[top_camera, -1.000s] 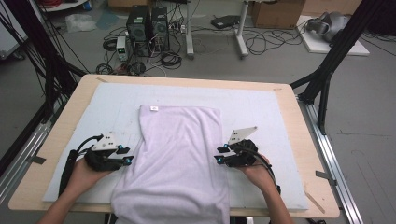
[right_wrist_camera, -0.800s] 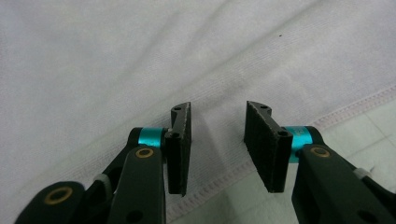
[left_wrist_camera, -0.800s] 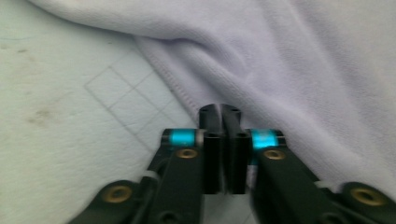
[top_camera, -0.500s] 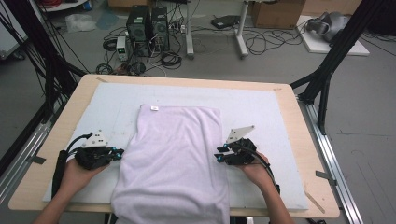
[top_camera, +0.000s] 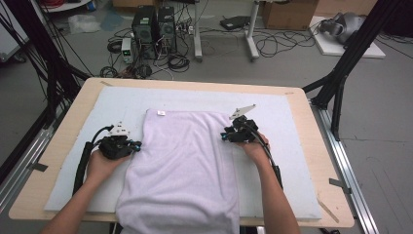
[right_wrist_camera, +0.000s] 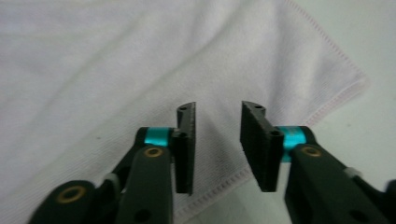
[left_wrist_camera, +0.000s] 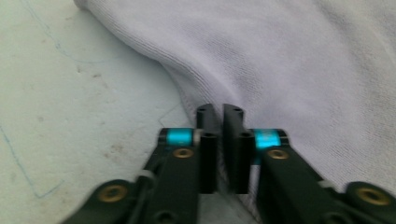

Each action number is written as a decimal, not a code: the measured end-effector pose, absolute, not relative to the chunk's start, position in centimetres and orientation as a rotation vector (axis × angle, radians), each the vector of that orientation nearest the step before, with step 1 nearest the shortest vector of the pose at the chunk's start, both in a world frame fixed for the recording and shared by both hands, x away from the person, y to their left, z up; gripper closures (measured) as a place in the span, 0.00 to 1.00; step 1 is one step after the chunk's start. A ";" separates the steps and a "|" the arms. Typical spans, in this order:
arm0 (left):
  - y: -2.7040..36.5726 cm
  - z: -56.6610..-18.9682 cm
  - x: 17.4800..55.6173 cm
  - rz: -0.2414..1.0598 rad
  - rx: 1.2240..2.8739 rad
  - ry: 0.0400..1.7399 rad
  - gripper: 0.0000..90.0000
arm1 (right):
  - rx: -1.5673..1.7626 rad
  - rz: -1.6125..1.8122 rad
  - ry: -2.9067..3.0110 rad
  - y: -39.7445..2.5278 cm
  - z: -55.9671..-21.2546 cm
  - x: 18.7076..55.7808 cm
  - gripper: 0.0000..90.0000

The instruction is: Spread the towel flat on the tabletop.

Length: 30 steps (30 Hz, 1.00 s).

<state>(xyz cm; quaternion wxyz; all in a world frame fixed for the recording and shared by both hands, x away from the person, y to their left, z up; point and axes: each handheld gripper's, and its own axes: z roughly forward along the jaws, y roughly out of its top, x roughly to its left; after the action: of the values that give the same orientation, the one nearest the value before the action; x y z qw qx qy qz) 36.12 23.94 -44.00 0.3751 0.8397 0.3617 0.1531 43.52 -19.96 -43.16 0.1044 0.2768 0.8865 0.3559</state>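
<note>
since the earlier frames the left gripper (top_camera: 136,146) had drawn out toward the table's left edge and then come back in against the left edge of the towel (top_camera: 182,170), its jaws nearly pressed together at the hem with no cloth plainly between them, while the right gripper (top_camera: 225,136) had barely moved and sat with its jaws parted over the towel's right hem. that read as both hands lining up for a grip on the two side edges, likely to fold. the towel lay lengthwise down the middle of the mat (top_camera: 292,146), its near end hanging over the table's front edge, with bare mat on both sides and toward the far edge to move into.
</note>
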 end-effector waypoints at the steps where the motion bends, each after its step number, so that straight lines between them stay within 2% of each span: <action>1: 24.0 -44.0 36.1 0.384 2.146 0.923 0.97 | 0.825 1.032 2.630 -19.8 -43.5 43.7 0.83; 2: 24.1 -43.9 36.1 0.378 2.143 0.923 0.97 | 0.829 1.055 2.630 -19.9 -43.9 43.8 0.94; 3: 24.2 -43.9 36.1 0.376 2.142 0.921 0.97 | 0.853 1.085 2.641 -20.1 -43.9 44.0 0.98; 7: 24.4 -43.1 35.8 0.369 2.105 0.899 0.96 | 0.822 1.021 2.645 -20.4 -43.3 43.7 0.99; 11: 24.5 -42.1 36.1 0.395 2.073 0.903 0.82 | 0.820 1.011 2.616 -22.8 -41.8 42.5 0.99; 13: 24.6 -42.1 36.8 0.407 2.073 0.923 0.81 | 0.820 0.994 2.618 -23.5 -41.5 42.0 0.99; 19: 23.8 -42.5 39.9 0.410 2.060 0.987 0.85 | 0.818 1.070 2.586 -23.3 -41.7 42.5 0.82; 21: 23.3 -42.8 40.9 0.420 2.050 1.009 0.80 | 0.847 1.065 2.555 -23.0 -42.0 43.2 0.78; 24: 22.6 -43.3 42.5 0.403 2.073 1.070 0.68 | 0.919 1.014 2.536 -23.0 -42.6 44.5 0.73; 26: 22.1 -43.6 43.1 0.408 2.088 1.084 0.67 | 0.983 1.010 2.499 -23.3 -43.0 45.2 0.70; 27: 21.9 -43.9 43.3 0.407 2.097 1.086 0.69 | 1.011 0.992 2.488 -23.4 -43.2 45.4 0.69; 29: 21.6 -44.1 43.5 0.413 2.091 1.083 0.87 | 1.043 0.984 2.480 -23.5 -43.9 45.8 0.71; 30: 21.5 -44.1 43.6 0.415 2.086 1.089 0.96 | 1.057 1.005 2.473 -23.5 -43.9 45.9 0.79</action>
<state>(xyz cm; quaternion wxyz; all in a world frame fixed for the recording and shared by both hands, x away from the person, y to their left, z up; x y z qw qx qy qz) 43.60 21.52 -44.09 0.3670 0.8120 0.4240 0.1616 45.93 -23.53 -43.91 0.1349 0.3648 0.8535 0.3468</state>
